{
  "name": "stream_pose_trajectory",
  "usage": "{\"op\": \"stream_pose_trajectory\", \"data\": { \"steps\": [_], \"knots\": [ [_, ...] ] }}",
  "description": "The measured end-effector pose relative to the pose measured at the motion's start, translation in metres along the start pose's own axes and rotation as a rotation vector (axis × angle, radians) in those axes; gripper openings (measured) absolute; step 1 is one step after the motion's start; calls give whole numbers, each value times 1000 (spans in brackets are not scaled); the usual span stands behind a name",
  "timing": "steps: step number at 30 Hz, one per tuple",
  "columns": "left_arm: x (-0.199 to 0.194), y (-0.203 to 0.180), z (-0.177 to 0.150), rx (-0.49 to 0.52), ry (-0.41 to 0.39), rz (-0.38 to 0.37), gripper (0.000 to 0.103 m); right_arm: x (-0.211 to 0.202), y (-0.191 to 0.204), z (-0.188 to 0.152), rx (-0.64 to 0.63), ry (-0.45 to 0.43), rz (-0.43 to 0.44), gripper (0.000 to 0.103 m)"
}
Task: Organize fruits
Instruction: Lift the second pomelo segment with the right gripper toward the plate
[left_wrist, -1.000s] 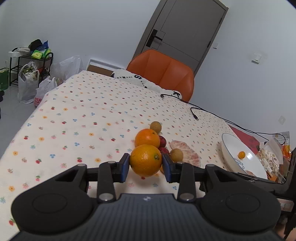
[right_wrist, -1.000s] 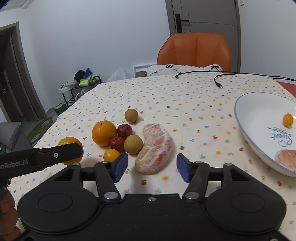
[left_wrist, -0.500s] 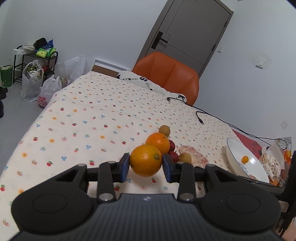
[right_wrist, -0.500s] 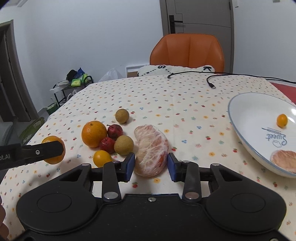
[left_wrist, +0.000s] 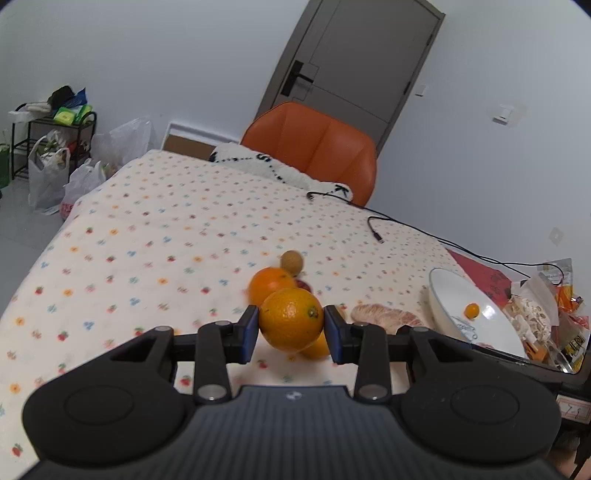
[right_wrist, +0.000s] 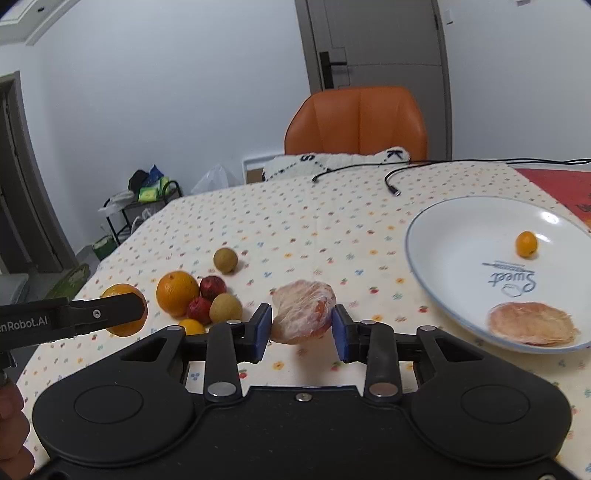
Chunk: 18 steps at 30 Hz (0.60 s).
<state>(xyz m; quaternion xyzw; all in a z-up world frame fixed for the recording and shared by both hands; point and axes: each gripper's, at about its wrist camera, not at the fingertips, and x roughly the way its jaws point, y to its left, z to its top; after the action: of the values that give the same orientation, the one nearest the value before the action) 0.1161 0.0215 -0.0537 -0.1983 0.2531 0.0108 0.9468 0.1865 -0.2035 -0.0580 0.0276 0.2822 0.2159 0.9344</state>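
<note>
My left gripper (left_wrist: 291, 328) is shut on a large orange (left_wrist: 291, 322), held above the dotted tablecloth. My right gripper (right_wrist: 301, 328) is shut on a peeled pomelo segment (right_wrist: 303, 309), which tilts up just over the cloth. To its left lie another orange (right_wrist: 176, 292), two red fruits (right_wrist: 212, 287), two longans (right_wrist: 225, 259) and a small orange (right_wrist: 191, 326). The white plate (right_wrist: 461, 221) at the right holds a kumquat (right_wrist: 526, 243) and a pomelo piece (right_wrist: 532, 324). In the right wrist view the held orange (right_wrist: 123, 330) hangs at far left.
An orange chair (right_wrist: 356, 120) stands at the table's far edge, with a knitted white cloth (right_wrist: 332, 160) and black cables (right_wrist: 391, 184) in front of it. Snack packets (left_wrist: 546, 314) crowd the space beyond the plate. Bags and a shelf (left_wrist: 55, 147) stand on the floor at left.
My right gripper has shut on the pomelo segment and tipped it up off the cloth. The left gripper, still holding its orange, has shifted back from the fruit pile.
</note>
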Motion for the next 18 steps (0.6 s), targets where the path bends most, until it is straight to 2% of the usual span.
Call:
{"op": "stream_pose_trajectory", "data": {
  "steps": [11,14,16,18],
  "knots": [
    [2,-29,8,39,-13,-17,36,-28,-21,10,29,-88,21,29],
    [3,-37,8,53,-16,-26,36,-34,-25,13,29,-109,28,24],
    [3,-41,9,60,-19,-29,36,-37,-28,15,32,-114,33,11],
    [3,-46,11,67,-23,-33,36,-38,-31,16,38,-117,43,10]
  ]
}}
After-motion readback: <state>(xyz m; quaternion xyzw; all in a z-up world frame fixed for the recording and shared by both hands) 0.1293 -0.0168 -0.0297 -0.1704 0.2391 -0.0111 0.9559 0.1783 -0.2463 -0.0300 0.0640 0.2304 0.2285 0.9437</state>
